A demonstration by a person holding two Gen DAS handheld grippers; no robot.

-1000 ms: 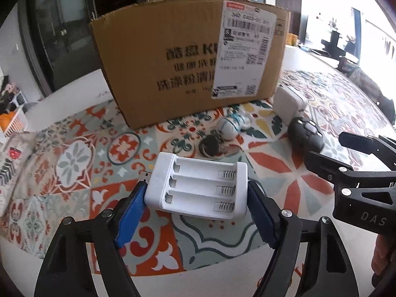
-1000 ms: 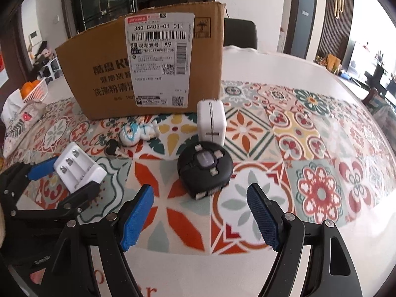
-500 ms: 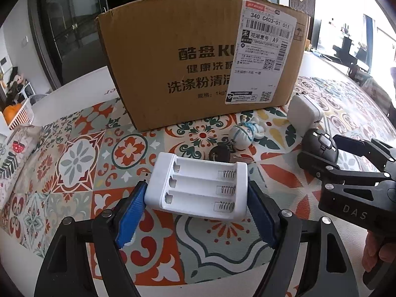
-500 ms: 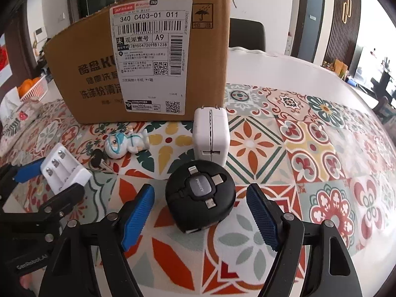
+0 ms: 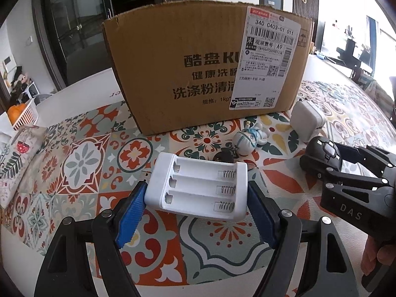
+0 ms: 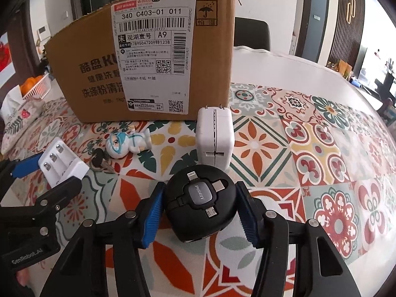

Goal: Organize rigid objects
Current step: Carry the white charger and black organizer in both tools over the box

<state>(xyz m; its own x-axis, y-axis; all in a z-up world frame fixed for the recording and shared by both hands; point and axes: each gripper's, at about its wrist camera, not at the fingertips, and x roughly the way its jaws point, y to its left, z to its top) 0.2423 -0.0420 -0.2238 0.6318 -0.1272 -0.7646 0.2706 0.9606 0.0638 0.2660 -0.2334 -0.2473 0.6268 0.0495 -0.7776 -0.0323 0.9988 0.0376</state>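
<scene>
My left gripper (image 5: 196, 209) is shut on a white battery charger (image 5: 198, 189) and holds it just above the patterned tablecloth. My right gripper (image 6: 200, 211) has its blue pads on both sides of a round black cable reel (image 6: 201, 203) that rests on the cloth, touching or nearly so. The reel also shows in the left wrist view (image 5: 323, 154), and the charger in the right wrist view (image 6: 61, 162). A large cardboard box (image 5: 205, 61) stands behind, also in the right wrist view (image 6: 148, 57).
A white power adapter (image 6: 214, 137), a small blue-and-white figurine (image 6: 127, 142) and a black key (image 6: 99, 160) lie in front of the box. A white basket with oranges (image 5: 21, 115) and a printed pouch (image 5: 17, 153) sit at the far left.
My right gripper moved forward and its jaws narrowed around the black cable reel. My left gripper kept hold of the charger and drew a little closer to the box.
</scene>
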